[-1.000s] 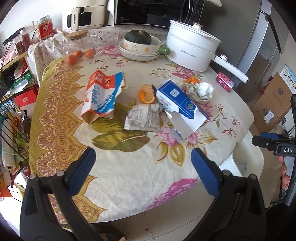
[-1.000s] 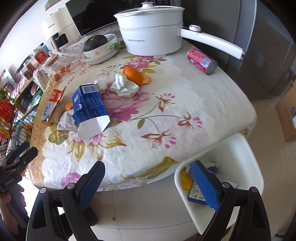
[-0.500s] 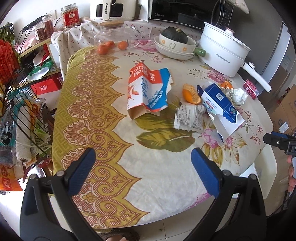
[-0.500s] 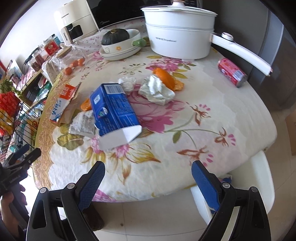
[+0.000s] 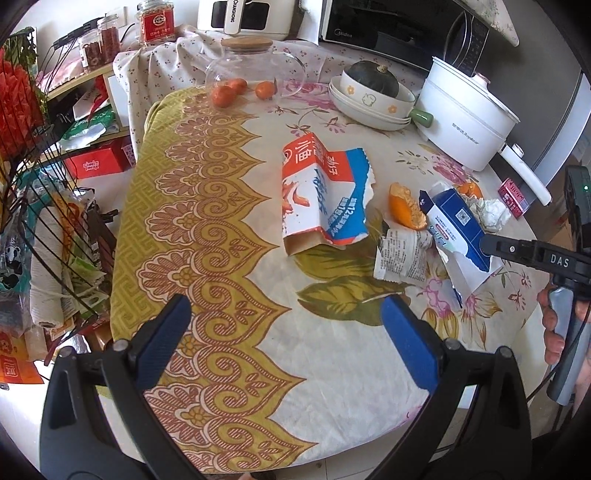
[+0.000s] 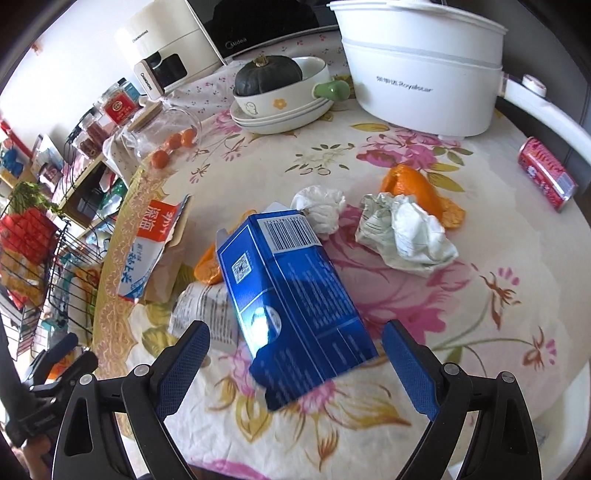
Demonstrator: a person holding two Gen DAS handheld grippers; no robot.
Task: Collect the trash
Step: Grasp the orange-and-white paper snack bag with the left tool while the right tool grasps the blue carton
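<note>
microwave (image 5: 391,26) reads midea (pot (image 6: 417,74): royalstar).

A round table (image 5: 229,258) fills the middle of the room, draped in a cloth with a gold scroll border and pink flowers. Daylight falls brightly across it. Behind it a counter under a small-flowered cloth (image 5: 184,55) carries a black microwave (image 5: 391,26) and a cream appliance (image 5: 247,14). A wire rack (image 5: 44,206) crowded with packets stands beside the table, a grey refrigerator (image 5: 565,122) on the far side. The floor is pale tile (image 5: 22,417), the wall (image 6: 74,40) plain white.
</note>
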